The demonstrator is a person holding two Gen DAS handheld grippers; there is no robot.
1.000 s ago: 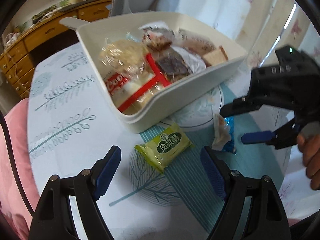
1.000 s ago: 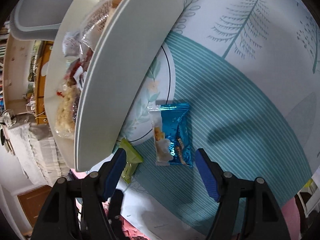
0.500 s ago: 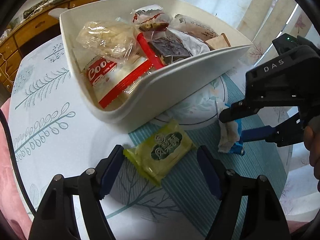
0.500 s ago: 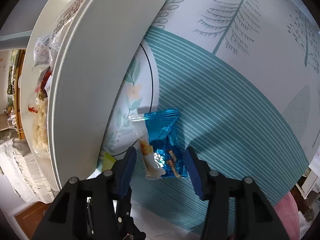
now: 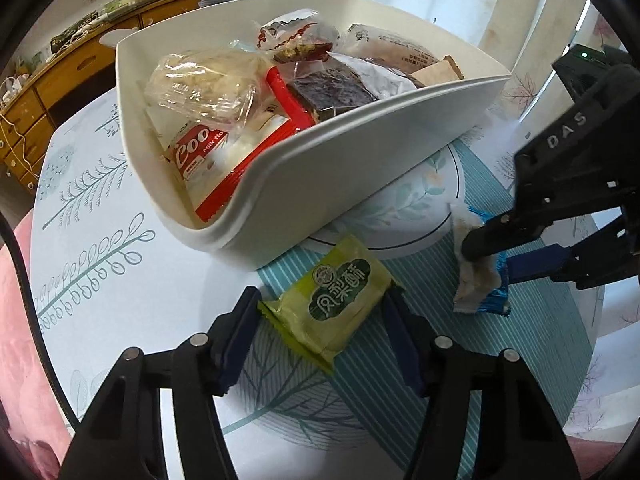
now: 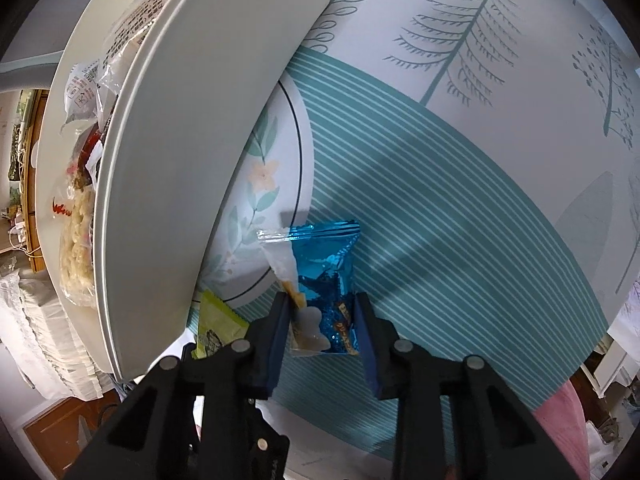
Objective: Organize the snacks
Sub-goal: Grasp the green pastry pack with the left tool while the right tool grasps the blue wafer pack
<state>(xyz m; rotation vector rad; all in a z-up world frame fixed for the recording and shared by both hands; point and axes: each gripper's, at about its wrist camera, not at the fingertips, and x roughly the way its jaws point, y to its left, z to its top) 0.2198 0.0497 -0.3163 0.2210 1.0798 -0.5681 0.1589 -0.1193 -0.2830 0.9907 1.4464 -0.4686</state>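
White plastic bin [image 5: 360, 152] heaped with wrapped snacks. Left gripper [image 5: 320, 320] just closing around green packet [image 5: 332, 304]; right gripper [image 6: 322, 312] just closing onto blue foil packet [image 6: 324, 280].

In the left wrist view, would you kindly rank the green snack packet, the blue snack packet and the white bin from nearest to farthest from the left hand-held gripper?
1. Green snack packet: between the left hand-held gripper fingers.
2. Blue snack packet: off to the right, in the right hand-held gripper.
3. White bin: behind, farther up the table.
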